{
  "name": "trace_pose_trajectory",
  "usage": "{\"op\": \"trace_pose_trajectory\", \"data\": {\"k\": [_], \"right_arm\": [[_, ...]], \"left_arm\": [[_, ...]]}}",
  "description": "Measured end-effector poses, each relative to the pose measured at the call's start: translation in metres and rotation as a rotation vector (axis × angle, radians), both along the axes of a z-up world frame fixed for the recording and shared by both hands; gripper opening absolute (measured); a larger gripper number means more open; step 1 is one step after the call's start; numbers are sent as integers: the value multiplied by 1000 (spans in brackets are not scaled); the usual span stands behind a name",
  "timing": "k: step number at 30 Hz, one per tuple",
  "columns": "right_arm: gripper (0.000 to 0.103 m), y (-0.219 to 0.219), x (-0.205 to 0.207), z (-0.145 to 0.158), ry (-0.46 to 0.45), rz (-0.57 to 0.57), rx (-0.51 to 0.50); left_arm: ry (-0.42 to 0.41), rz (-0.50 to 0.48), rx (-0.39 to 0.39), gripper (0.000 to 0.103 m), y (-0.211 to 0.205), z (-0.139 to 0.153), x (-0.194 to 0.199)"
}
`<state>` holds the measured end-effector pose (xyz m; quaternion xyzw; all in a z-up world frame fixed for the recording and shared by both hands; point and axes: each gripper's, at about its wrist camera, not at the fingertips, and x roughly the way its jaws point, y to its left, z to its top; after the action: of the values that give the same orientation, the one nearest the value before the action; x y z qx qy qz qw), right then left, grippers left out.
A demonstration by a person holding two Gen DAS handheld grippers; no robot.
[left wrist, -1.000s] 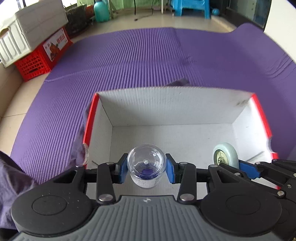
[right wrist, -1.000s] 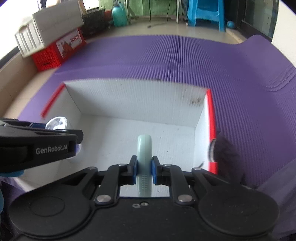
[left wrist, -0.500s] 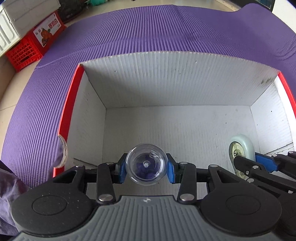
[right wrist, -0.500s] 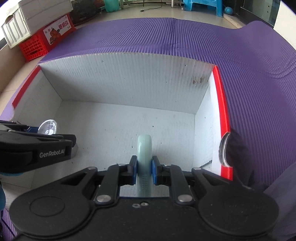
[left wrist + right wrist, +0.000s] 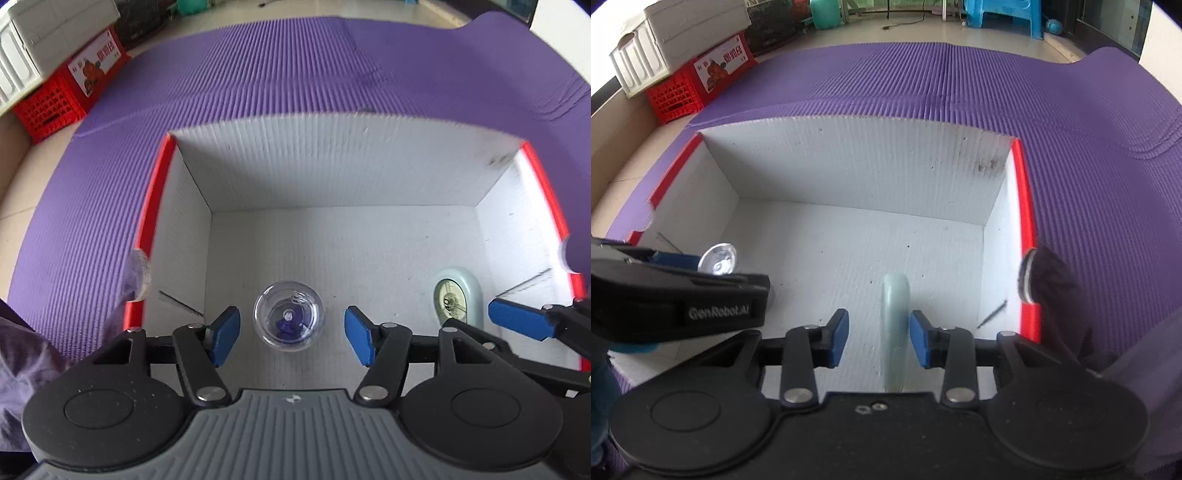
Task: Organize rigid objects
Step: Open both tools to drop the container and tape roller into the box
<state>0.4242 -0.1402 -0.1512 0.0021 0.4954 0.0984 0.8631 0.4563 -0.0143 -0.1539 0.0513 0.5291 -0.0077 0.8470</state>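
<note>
A white box with red side rims (image 5: pixel 155 206) (image 5: pixel 1021 192) lies open on a purple mat. In the left wrist view a clear plastic ball (image 5: pixel 289 315) with a purple piece inside rests on the box floor between the fingers of my open left gripper (image 5: pixel 291 334), touching neither pad. In the right wrist view a pale green wheel (image 5: pixel 896 325) stands on edge on the box floor between the pads of my open right gripper (image 5: pixel 879 338). The wheel (image 5: pixel 458 299) also shows in the left wrist view, and the ball (image 5: pixel 717 259) in the right wrist view.
The purple ribbed mat (image 5: pixel 923 81) surrounds the box. A red crate (image 5: pixel 698 88) with a white bin on top stands at the far left. A blue stool (image 5: pixel 1001 14) and a teal jug (image 5: pixel 827 14) stand beyond the mat. Both grippers hang over the box's near side.
Both grippers have opened. The clear ball and the green wheel, held before, now rest on the box floor.
</note>
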Motion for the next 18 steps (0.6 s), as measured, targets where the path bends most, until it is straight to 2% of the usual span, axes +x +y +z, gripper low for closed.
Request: {"op": "trace_pose_trajectory", "data": {"k": [3,13,18], "right_arm": [[45,-3,-10,10,-16,1,7],[52,-18,-56,59,-93,12,26],[60,-21,-86,81,-136,18,34]], "left_arm": [[-20,-4,-6,62,-1,15,-11],[-100,0,-36,62,1,75,-68],[-144,-2,-53,63,5,102,-102]]}}
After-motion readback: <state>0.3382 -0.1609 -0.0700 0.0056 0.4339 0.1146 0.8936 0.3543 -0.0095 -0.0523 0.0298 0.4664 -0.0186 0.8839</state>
